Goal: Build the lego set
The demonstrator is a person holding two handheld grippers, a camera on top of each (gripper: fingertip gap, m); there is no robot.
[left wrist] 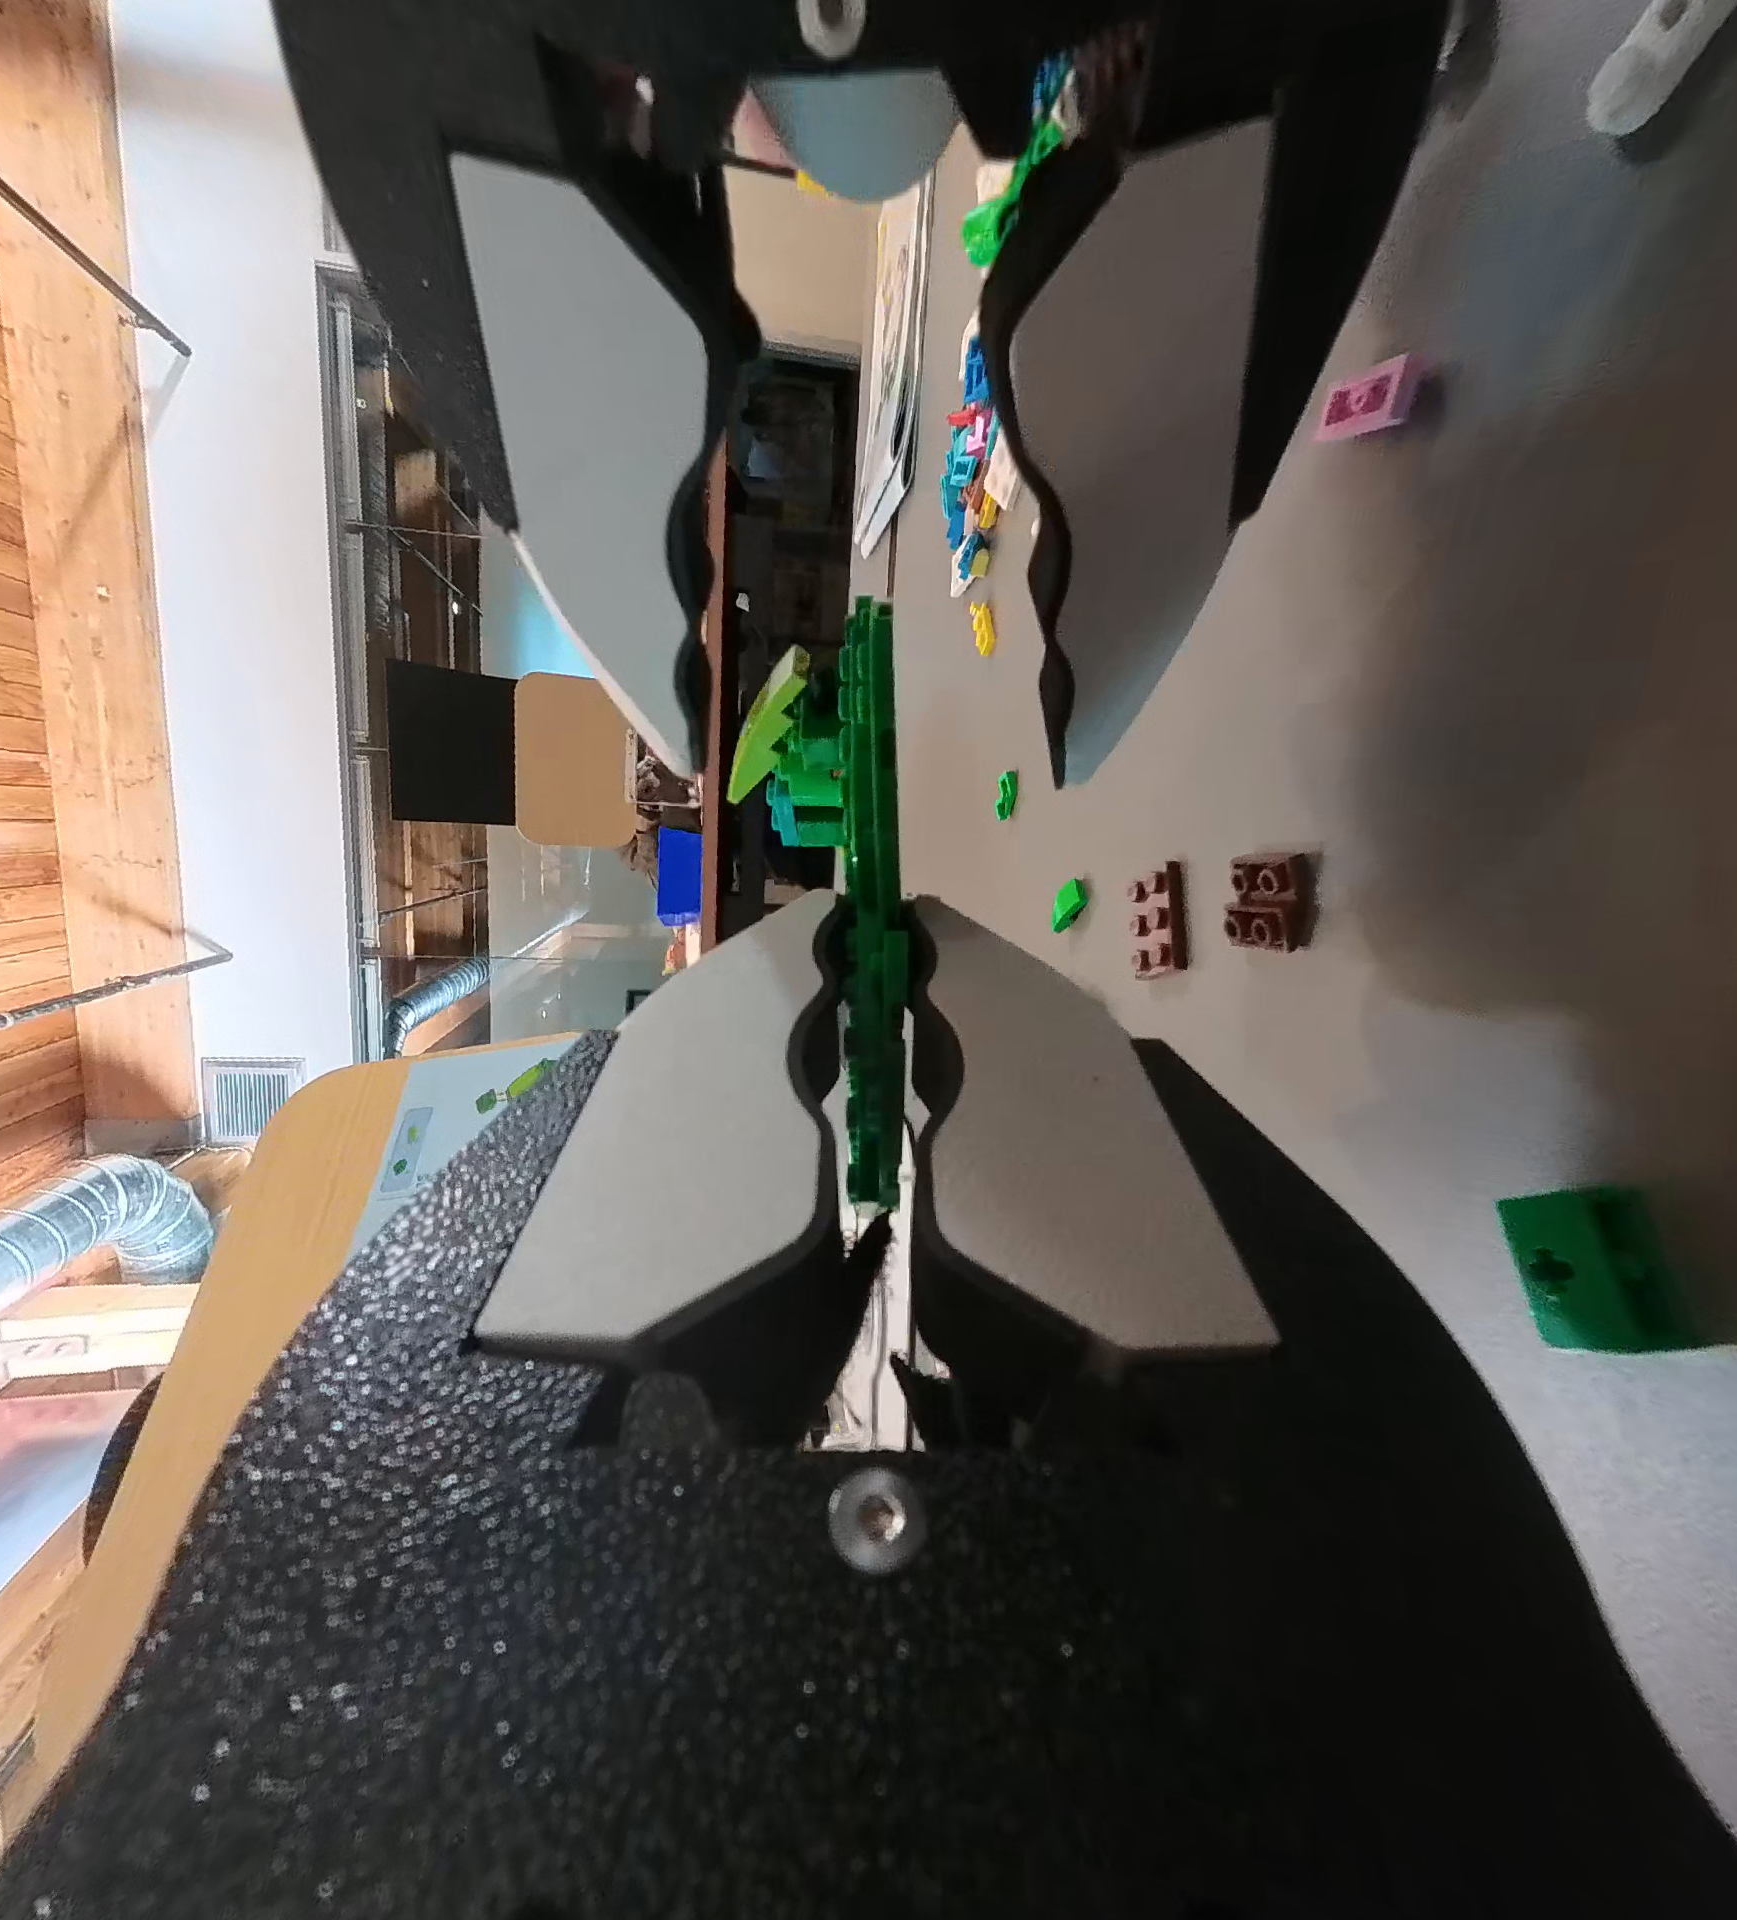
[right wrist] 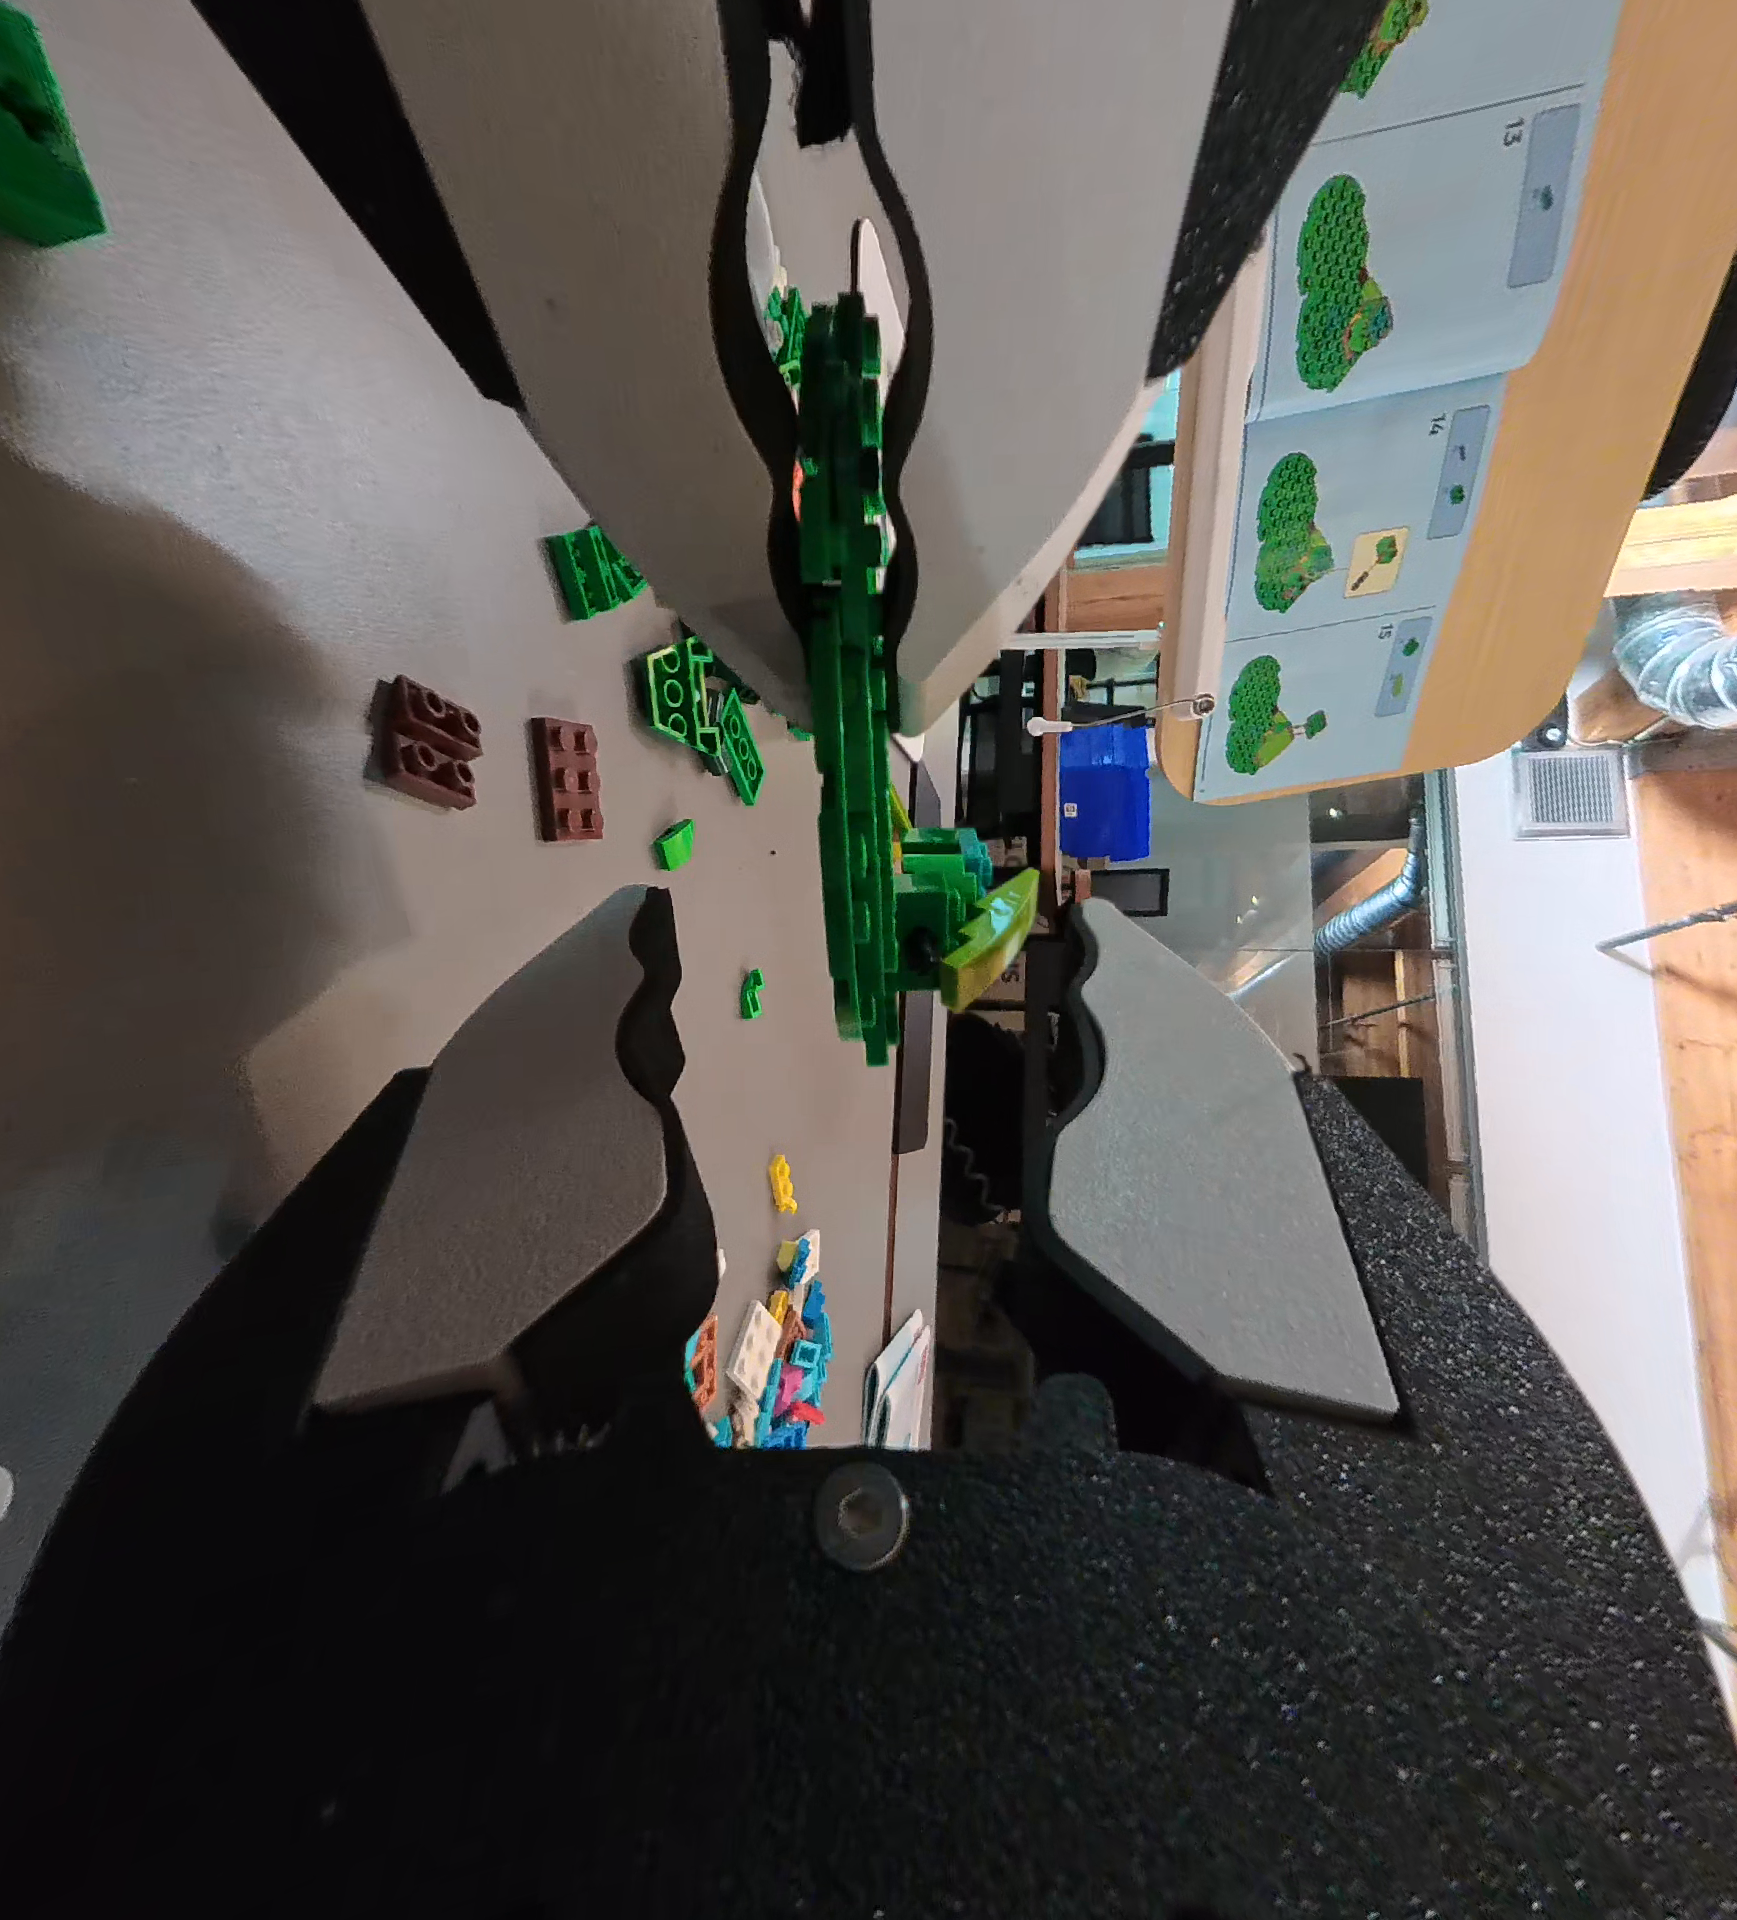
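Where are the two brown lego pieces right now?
The two brown pieces lie side by side on the grey table, loose, just beside the green base plate that the left gripper is clamping on edge.

Blue bin (right wrist: pixel 1105 795) beyond the table — silver duct (left wrist: pixel 43 1252) nearby.

**Even daylight, soft shadows, strong wide-angle warping**

Both views are lit brightly and evenly, with no harsh glare. Broad, soft-edged shadows are cast across the grey table (left wrist: pixel 1466 727), darkest near the edges of both views. A small sheen is seen on the lime leaf piece (right wrist: pixel 994 935). Strong fisheye bending is shown at the borders, where the wooden wall (left wrist: pixel 2 520) is curved. Motion blur is noticed on the pink brick (left wrist: pixel 1373 397) and the green block (left wrist: pixel 1591 1283). The distant room behind is rendered dim and soft.
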